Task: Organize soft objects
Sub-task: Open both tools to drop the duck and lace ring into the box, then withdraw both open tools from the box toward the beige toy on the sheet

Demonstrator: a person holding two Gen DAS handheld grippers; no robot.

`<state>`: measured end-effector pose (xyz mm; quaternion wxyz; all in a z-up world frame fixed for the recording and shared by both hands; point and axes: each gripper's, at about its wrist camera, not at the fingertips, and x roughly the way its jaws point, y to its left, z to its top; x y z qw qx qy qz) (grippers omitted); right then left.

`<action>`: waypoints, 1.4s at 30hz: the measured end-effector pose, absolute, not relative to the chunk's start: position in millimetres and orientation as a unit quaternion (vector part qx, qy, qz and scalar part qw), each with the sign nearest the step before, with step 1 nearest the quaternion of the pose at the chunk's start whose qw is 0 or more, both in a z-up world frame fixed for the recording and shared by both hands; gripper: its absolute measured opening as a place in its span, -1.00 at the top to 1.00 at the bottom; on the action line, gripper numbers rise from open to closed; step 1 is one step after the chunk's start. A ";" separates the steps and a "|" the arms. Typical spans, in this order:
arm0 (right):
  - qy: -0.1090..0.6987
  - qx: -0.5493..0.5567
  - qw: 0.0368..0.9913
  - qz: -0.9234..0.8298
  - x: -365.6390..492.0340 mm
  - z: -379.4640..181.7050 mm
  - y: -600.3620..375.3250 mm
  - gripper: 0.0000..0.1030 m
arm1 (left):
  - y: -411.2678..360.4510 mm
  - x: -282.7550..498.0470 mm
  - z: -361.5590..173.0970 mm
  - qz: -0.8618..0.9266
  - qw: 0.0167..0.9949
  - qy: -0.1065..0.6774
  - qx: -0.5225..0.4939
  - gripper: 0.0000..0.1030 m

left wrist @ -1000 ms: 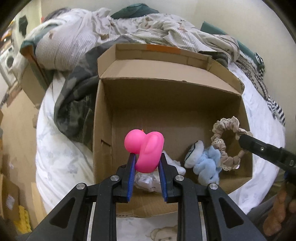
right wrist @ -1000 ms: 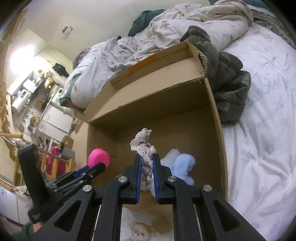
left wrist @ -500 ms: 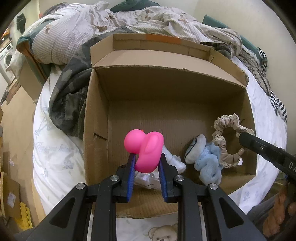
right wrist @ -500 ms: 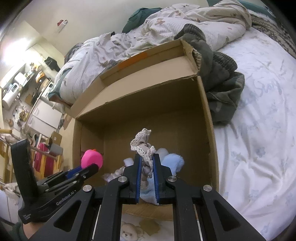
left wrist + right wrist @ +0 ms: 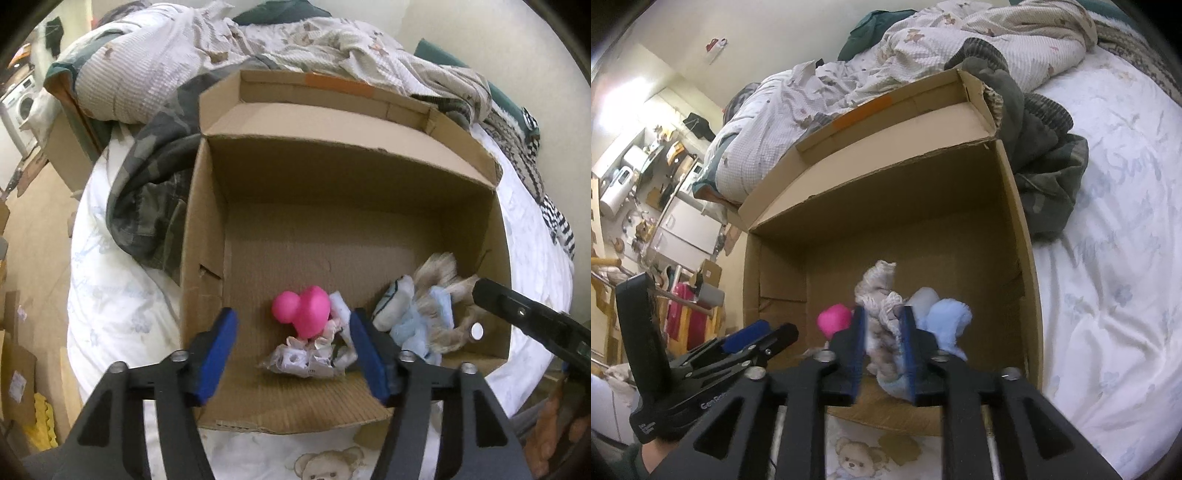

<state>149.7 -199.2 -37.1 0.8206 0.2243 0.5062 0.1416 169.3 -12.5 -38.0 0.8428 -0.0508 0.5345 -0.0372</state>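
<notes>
An open brown cardboard box (image 5: 369, 177) is sitting on a bed covered with a white floral-print sheet (image 5: 1115, 258), and both grippers are hanging over the box's near edge, angled down into it.

The left gripper (image 5: 293, 354) is opening: its blue-padded fingers (image 5: 216, 347) are standing spread wide, with nothing pinched. Between them and a little beyond, the bright pink rubber duck (image 5: 303, 308) is lying free on the box floor near the near edge, resting against a crumpled white patterned cloth (image 5: 314, 358) just in front of it. Neither pad is touching the duck.

The right gripper (image 5: 882, 350) is opening too. The beige lace-trimmed fabric scrunchie (image 5: 881, 306) is sitting between its blue pads (image 5: 858, 347), blurred as if dropping, and the pads are not pressing on it. In the left wrist view the scrunchie (image 5: 436, 273) shows as a smeared beige shape toward the box's near right corner, on top of a fluffy light-blue and white plush toy (image 5: 417, 317). In the right wrist view that plush toy (image 5: 945, 321) is lying just right of the scrunchie, close to the box's right wall.

The box's far flap is folded back, with an orange tape strip (image 5: 336, 83) on it. A dark camouflage-patterned garment (image 5: 147, 206) is draped against the box's left wall, and a rumpled cream bear-print quilt (image 5: 229, 48) is piled beyond the far edge. A printed teddy bear (image 5: 855, 461) is showing on the sheet just before the near edge.
</notes>
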 end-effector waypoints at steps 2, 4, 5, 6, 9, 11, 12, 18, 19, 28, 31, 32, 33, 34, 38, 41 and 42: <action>0.499 0.237 0.823 0.134 148.6 -36.6 -202.8 -0.85 | -11.3 169.6 -38.0 -0.033 0.843 0.535 -0.052 -0.23; 0.500 0.238 0.822 0.130 149.7 -36.5 -204.5 -0.87 | -10.0 170.0 -38.5 -0.029 0.842 0.536 -0.053 -0.23; 0.502 0.240 0.820 0.131 150.2 -37.5 -205.0 -0.87 | -9.7 170.0 -38.6 -0.029 0.841 0.537 -0.054 -0.23; 0.504 0.243 0.819 0.131 150.2 -38.6 -205.4 -0.87 | -9.7 170.3 -38.6 -0.030 0.841 0.537 -0.054 -0.23; 0.508 0.243 0.816 0.132 151.1 -40.4 -204.5 -0.87 | -10.4 170.2 -38.6 -0.030 0.842 0.537 -0.053 -0.23; 0.508 0.240 0.816 0.132 150.7 -39.8 -203.0 -0.87 | -10.7 170.3 -38.6 -0.030 0.842 0.536 -0.052 -0.23; 0.508 0.239 0.817 0.134 150.5 -39.1 -202.7 -0.87 | -10.9 170.3 -38.7 -0.030 0.842 0.536 -0.052 -0.23; 0.511 0.233 0.817 0.133 152.0 -39.7 -203.2 -0.87 | -12.0 170.6 -38.8 -0.031 0.840 0.538 -0.053 -0.23; 0.511 0.234 0.817 0.132 151.5 -39.7 -204.2 -0.87 | -12.5 170.2 -38.4 -0.030 0.841 0.538 -0.053 -0.23; 0.510 0.249 0.814 0.126 145.7 -38.4 -209.2 -0.87 | -9.3 161.0 -35.9 -0.027 0.846 0.531 -0.044 -0.23; 0.511 0.248 0.814 0.123 142.8 -38.4 -209.1 -0.87 | -5.5 155.3 -34.0 -0.023 0.848 0.528 -0.040 -0.23; 0.512 0.247 0.813 0.122 141.6 -38.7 -209.7 -0.87 | -4.2 153.4 -33.9 -0.022 0.848 0.528 -0.038 -0.23; 0.514 0.246 0.813 0.120 140.3 -39.1 -209.3 -0.87 | -3.1 152.1 -33.8 -0.020 0.848 0.528 -0.036 -0.23; 0.515 0.245 0.813 0.120 140.6 -39.7 -208.6 -0.87 | -1.9 150.7 -33.5 -0.023 0.849 0.527 -0.037 -0.23; 0.518 0.233 0.814 0.119 134.0 -38.1 -204.9 -0.87 | 0.7 141.9 -26.9 -0.026 0.853 0.520 -0.035 -0.23; 0.519 0.225 0.816 0.120 126.4 -36.0 -202.5 -0.87 | 0.6 134.5 -21.9 -0.024 0.858 0.513 -0.023 -0.23; 0.519 0.223 0.817 0.120 123.9 -35.2 -201.9 -0.87 | 0.9 132.7 -20.9 -0.023 0.858 0.513 -0.023 -0.23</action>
